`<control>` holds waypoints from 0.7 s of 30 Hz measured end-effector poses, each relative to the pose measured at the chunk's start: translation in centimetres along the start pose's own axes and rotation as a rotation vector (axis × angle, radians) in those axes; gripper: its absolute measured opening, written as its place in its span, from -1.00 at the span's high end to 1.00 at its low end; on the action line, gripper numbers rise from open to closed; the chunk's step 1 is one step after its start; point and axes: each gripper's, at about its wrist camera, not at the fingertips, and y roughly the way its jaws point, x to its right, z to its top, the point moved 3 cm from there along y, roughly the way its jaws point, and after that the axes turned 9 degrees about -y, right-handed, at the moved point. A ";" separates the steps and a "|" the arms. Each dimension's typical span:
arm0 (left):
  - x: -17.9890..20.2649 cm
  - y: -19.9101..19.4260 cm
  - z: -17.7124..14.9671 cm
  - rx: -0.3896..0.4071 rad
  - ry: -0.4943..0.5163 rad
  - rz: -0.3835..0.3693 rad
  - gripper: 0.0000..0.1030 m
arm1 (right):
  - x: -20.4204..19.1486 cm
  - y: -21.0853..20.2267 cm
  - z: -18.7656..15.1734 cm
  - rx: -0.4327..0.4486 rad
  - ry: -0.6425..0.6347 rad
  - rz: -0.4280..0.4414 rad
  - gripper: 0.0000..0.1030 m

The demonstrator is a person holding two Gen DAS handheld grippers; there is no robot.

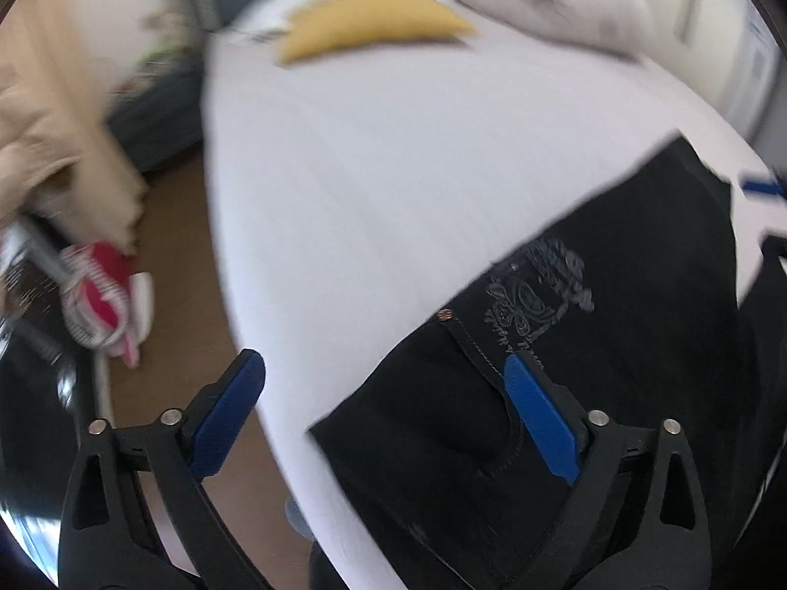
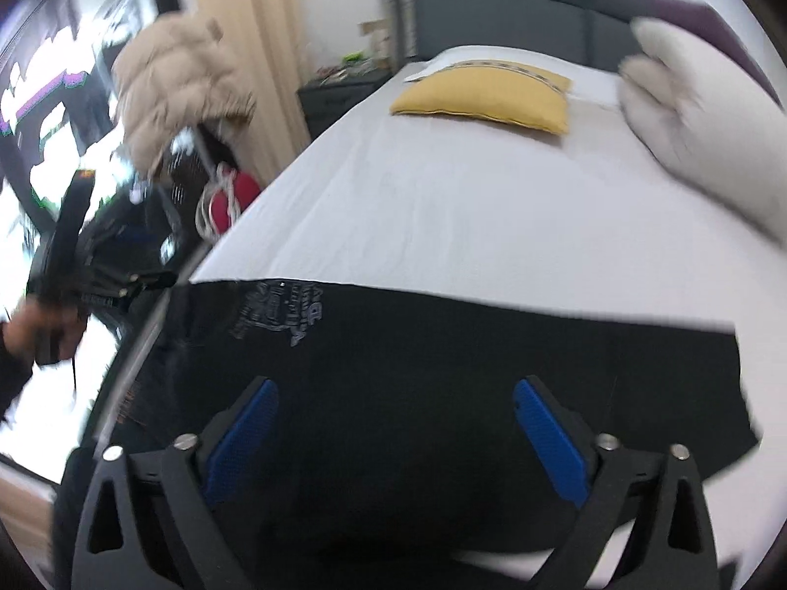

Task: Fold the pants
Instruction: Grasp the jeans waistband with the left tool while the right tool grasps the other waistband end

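Black pants (image 1: 615,305) with a grey printed emblem lie flat on the white bed sheet (image 1: 369,172), near its front edge. My left gripper (image 1: 383,368) is open and empty above the pants' waist corner by a pocket. In the right wrist view the pants (image 2: 442,344) spread across the foreground. My right gripper (image 2: 396,393) is open and empty just above the dark cloth. The left gripper shows at the left (image 2: 83,275), held by a hand.
A yellow pillow (image 2: 487,96) and a white plush toy (image 2: 688,113) lie at the head of the bed, by a grey headboard (image 2: 516,5). Left of the bed are a beige coat (image 2: 172,78), a red bag (image 2: 231,196) and brown floor (image 1: 177,255).
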 end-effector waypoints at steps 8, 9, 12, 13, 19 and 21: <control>0.6 7.3 1.8 -0.224 0.079 -0.170 -0.52 | 0.3 5.4 2.6 -0.069 -0.184 0.112 -0.15; 0.6 8.3 1.8 -0.258 0.095 -0.176 -0.49 | 0.3 5.8 2.6 -0.075 -0.192 0.120 -0.14; 0.4 9.7 1.8 -0.286 0.116 -0.167 -0.44 | 0.3 7.1 3.1 -0.084 -0.218 0.146 -0.13; 0.3 9.8 2.0 -0.289 0.115 -0.167 -0.36 | 0.2 7.3 3.2 -0.088 -0.229 0.153 -0.13; -0.4 9.3 2.2 -0.304 0.086 -0.181 0.81 | -1.5 9.3 4.6 -0.125 -0.342 0.168 -0.13; -0.1 8.2 1.6 -0.262 0.102 -0.157 0.88 | -2.4 9.9 5.3 -0.138 -0.371 0.178 -0.12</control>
